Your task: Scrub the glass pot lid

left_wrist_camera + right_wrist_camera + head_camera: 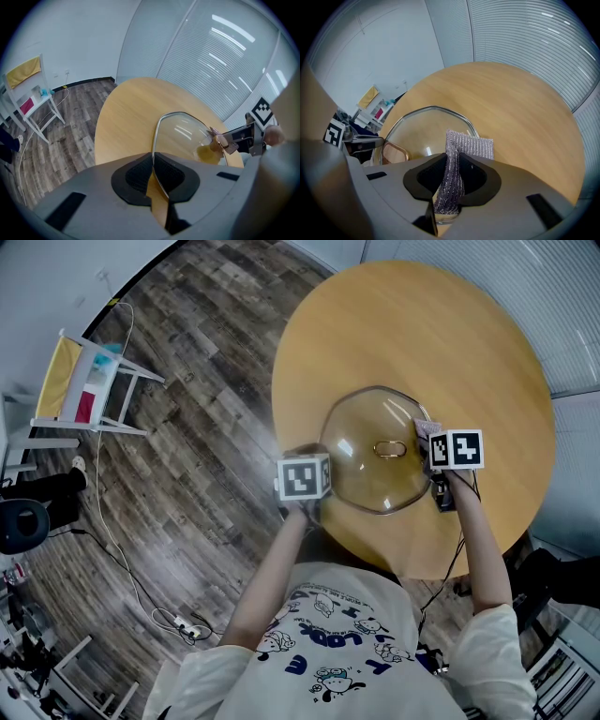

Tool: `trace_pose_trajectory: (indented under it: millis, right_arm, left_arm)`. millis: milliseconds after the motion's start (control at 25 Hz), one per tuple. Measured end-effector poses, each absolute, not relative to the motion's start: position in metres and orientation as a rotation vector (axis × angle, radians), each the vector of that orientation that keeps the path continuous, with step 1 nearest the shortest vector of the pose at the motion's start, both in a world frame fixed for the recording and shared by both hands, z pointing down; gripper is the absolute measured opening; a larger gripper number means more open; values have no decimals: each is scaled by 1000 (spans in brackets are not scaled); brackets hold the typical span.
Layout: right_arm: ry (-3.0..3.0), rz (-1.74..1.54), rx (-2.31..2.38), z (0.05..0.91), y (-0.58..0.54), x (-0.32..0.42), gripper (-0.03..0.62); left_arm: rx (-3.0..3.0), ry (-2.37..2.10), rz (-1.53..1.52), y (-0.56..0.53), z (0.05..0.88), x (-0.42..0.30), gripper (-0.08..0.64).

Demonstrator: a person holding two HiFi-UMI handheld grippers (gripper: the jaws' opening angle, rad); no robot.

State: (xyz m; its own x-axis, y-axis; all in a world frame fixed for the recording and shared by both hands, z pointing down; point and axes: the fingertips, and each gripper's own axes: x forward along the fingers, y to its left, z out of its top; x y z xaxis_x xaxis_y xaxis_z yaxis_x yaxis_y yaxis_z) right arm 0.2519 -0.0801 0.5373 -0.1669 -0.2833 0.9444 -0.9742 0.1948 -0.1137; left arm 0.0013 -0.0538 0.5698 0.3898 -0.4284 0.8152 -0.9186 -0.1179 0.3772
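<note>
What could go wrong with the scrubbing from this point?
The left gripper pinches only the thin rim of the glass lid, so scrubbing pressure might twist it loose. The lid lies near the edge of the table, so a slip could send it off. The right gripper holds the scrub pad by a narrow fold, which may pull out.

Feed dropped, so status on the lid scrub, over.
Left gripper shut on glass pot lid, at its rim. Right gripper shut on silver mesh scrub pad, pad at lid's edge. No obstruction seen.
</note>
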Motion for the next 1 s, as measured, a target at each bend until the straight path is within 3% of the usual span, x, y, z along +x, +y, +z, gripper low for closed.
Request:
trace_pose_trajectory:
  millis: [1000]
  right_arm:
    - [-1625,984,1238,535,-52,254,86]
  left_arm:
    - [1717,-1199,660,-56,569,1,28]
